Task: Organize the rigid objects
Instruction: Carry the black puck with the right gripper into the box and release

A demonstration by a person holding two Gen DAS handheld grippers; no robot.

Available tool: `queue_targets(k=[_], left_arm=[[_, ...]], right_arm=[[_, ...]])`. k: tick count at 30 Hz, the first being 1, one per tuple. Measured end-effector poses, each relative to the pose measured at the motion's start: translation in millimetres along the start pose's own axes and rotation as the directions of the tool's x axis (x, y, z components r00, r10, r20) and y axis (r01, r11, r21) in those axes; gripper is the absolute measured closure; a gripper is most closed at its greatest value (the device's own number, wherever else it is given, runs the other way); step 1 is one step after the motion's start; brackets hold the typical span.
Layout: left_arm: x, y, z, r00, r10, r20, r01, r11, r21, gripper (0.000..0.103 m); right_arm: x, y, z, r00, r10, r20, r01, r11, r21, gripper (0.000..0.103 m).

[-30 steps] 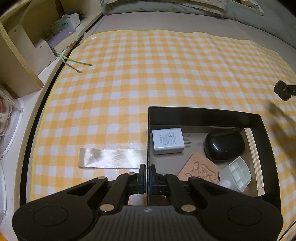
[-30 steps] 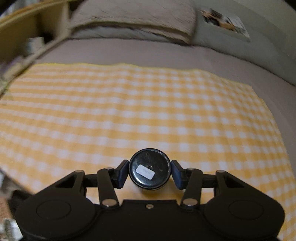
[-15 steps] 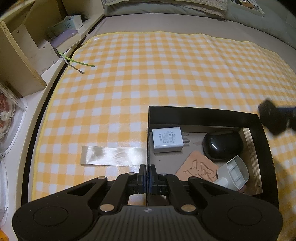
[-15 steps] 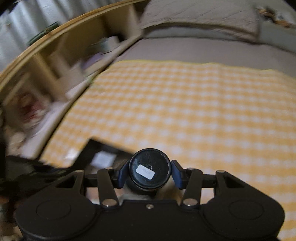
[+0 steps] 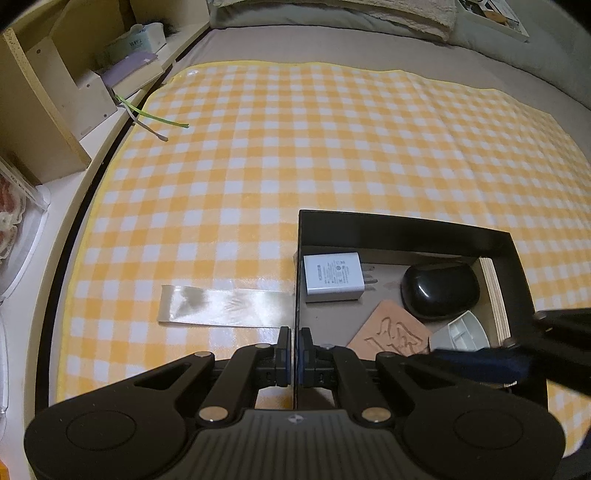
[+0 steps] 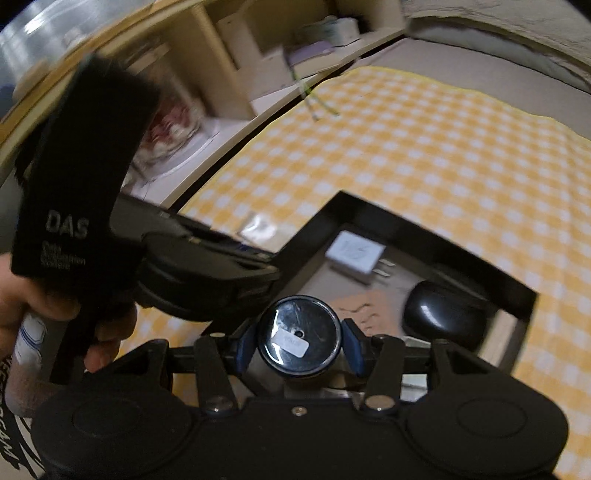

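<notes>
A black open box [image 5: 402,230] sits on the yellow checked cloth. In it lie a white charger [image 5: 332,277], a black mouse-like case [image 5: 439,291], a tan carved tile [image 5: 391,334] and a white divided tray [image 5: 461,332]. My left gripper [image 5: 294,343] is shut on the box's left wall. My right gripper [image 6: 298,341] is shut on a round black lidded container [image 6: 298,341] and hovers over the box's near side [image 6: 424,229]; it shows at the right edge of the left wrist view [image 5: 517,362].
A strip of clear tape [image 5: 225,306] lies on the cloth left of the box. A wooden shelf unit [image 5: 44,122] with boxes stands at the far left beyond the bed edge. Pillows [image 5: 332,7] lie at the back. The left hand and handle [image 6: 74,206] are close on the right gripper's left.
My right gripper has swung left with the round container, from over the bare cloth to above the box. The left gripper has stayed clamped on the box wall.
</notes>
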State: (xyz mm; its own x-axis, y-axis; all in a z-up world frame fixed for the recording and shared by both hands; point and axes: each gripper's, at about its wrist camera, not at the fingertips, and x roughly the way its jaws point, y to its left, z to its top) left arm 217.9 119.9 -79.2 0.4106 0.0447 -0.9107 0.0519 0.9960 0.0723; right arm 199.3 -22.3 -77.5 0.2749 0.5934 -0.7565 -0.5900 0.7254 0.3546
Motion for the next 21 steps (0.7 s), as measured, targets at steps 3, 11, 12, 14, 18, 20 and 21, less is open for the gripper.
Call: queue_targets(k=[3, 11, 12, 14, 18, 20, 21], left_arm=[[0.9, 0.5, 0.1, 1.0, -0.006, -0.003, 0.006, 1.0, 0.0, 0.098], [5.2, -1.7, 0.2, 1.0, -0.002, -0.014, 0.002, 1.0, 0.009, 0.097], [5.5, -2.1, 0.5, 1.0, -0.002, -0.014, 0.002, 1.0, 0.009, 0.097], [5.7, -2.5, 0.5, 1.0, 0.001, -0.014, -0.001, 1.0, 0.01, 0.097], [5.6, -1.9, 0.6, 1.0, 0.0, -0.015, 0.001, 1.0, 0.008, 0.097], [5.5, -2.2, 0.5, 1.0, -0.001, -0.015, 0.001, 1.0, 0.009, 0.097], [5.4, -2.2, 0.5, 1.0, -0.002, -0.014, 0.002, 1.0, 0.01, 0.097]], right_arm=[[8.4, 7.1, -0.5, 1.0, 0.027, -0.015, -0.027, 0.999, -0.021, 0.052], [16.7, 12.4, 4.1, 0.999, 0.042, -0.033, -0.043, 0.999, -0.028, 0.048], [16.1, 12.3, 3.8, 0.999, 0.041, -0.034, -0.042, 0.999, -0.028, 0.048], [15.6, 11.8, 3.2, 0.999, 0.039, -0.038, -0.04, 0.999, -0.028, 0.048], [14.7, 11.2, 1.5, 0.998, 0.035, -0.045, -0.036, 0.999, -0.027, 0.048], [12.4, 11.0, 0.4, 0.998, 0.034, -0.045, -0.035, 0.999, -0.028, 0.048], [10.5, 11.0, -0.3, 0.999, 0.031, -0.044, -0.033, 0.999, -0.029, 0.048]])
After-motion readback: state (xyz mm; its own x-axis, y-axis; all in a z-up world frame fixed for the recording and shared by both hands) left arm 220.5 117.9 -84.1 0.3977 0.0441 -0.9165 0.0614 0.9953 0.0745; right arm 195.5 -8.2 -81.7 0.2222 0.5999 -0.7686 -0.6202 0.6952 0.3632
